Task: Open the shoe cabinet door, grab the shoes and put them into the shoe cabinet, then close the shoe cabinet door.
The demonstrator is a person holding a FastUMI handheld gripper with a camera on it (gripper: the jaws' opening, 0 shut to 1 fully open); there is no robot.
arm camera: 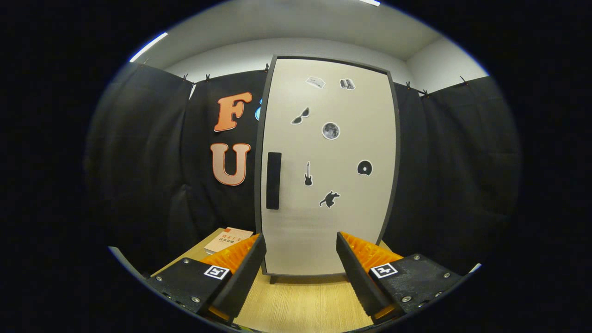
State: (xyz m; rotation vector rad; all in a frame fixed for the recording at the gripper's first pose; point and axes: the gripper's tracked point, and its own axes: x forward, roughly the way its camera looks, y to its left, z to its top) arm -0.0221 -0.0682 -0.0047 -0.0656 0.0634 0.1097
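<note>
I have the gripper (300, 273) spread wide with nothing between its fingers, which carry ridged, sawtooth-like pads and flat plates with small square markers and screw heads. Beyond the fingers stands the tall pale-grey shoe cabinet with a dark frame (327, 166), its smooth matte door (342, 222) shut flush in the frame. I see a slim black rectangular handle (274, 181) set upright near the door's left edge, about mid-height. Small flat stickers (330, 131) dot the panel: a round moon-like disc, sunglasses, a guitar, a cat and a record shape. The cabinet rests on short dark feet on a light wood-grain tabletop (300, 305). Just beyond my left finger, beside the cabinet's lower left corner, lies a thin orange-and-cream booklet (228, 239), flat on the wood.
</note>
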